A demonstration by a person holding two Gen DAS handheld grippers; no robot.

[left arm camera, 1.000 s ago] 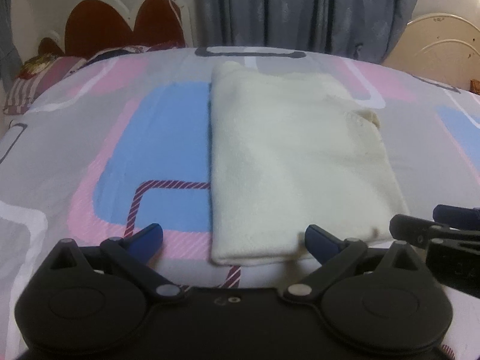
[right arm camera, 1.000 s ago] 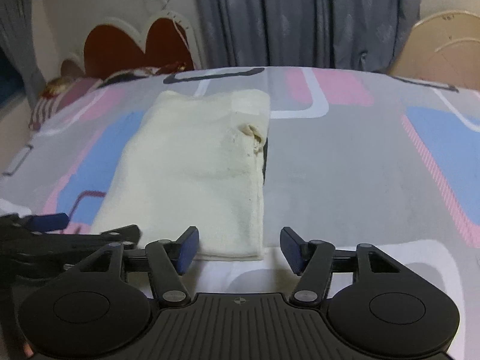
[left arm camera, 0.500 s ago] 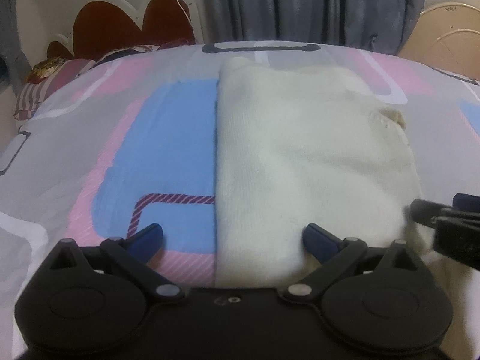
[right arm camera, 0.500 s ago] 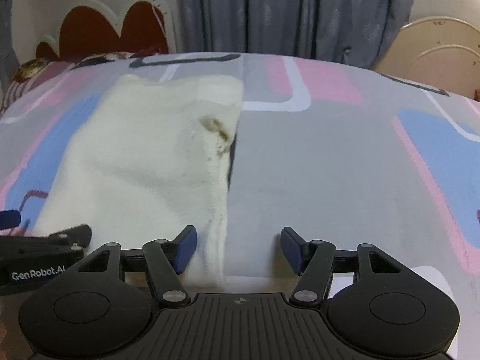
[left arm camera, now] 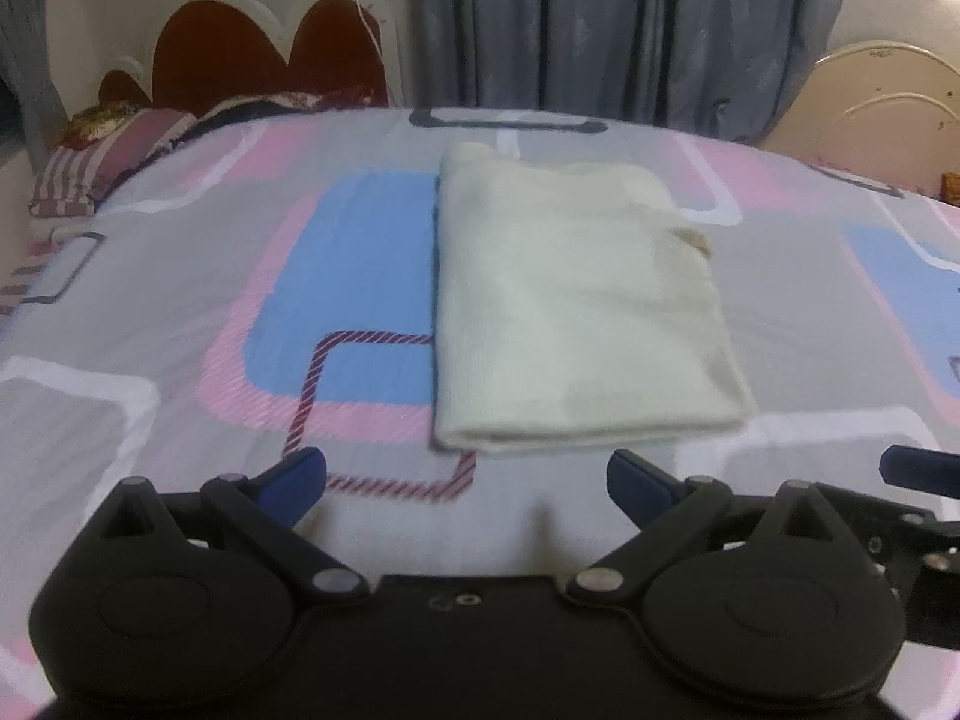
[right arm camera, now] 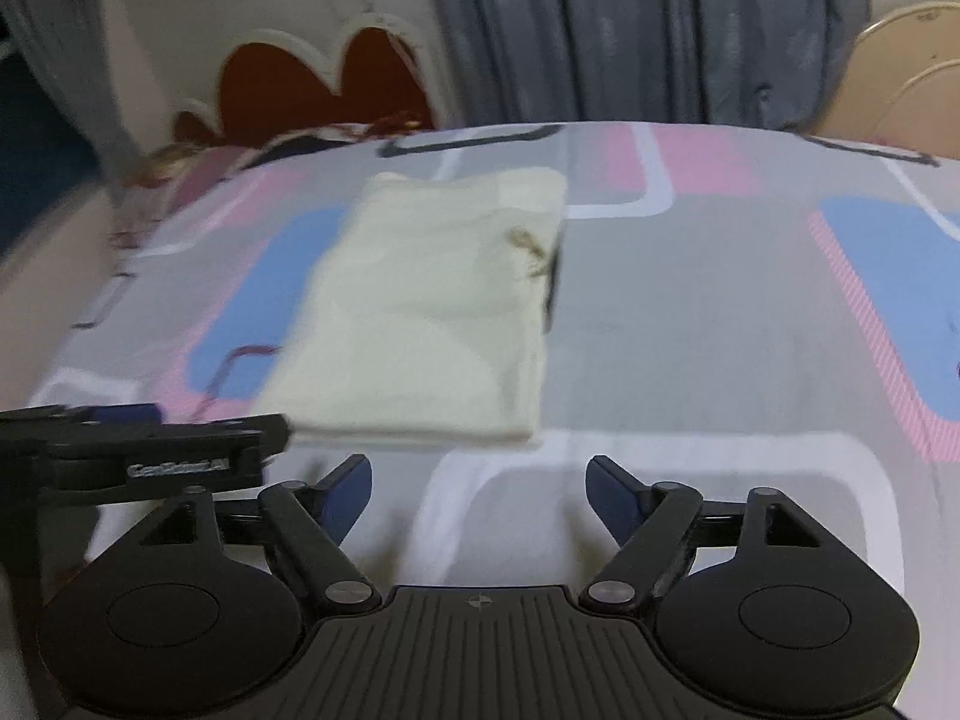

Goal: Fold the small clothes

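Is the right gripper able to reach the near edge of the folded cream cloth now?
Probably yes: the right gripper is open and empty, and only bare bedsheet lies before the cream cloth.

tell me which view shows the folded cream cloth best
The left wrist view: the folded cream cloth is sharper there, its layered near edge clear. The right wrist view shows it blurred, left of centre.

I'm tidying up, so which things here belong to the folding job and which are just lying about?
Part of the job:
- folded cream garment
- left gripper
- right gripper

Just lying about:
- striped pillow
- bedsheet
- grey curtain
- headboard
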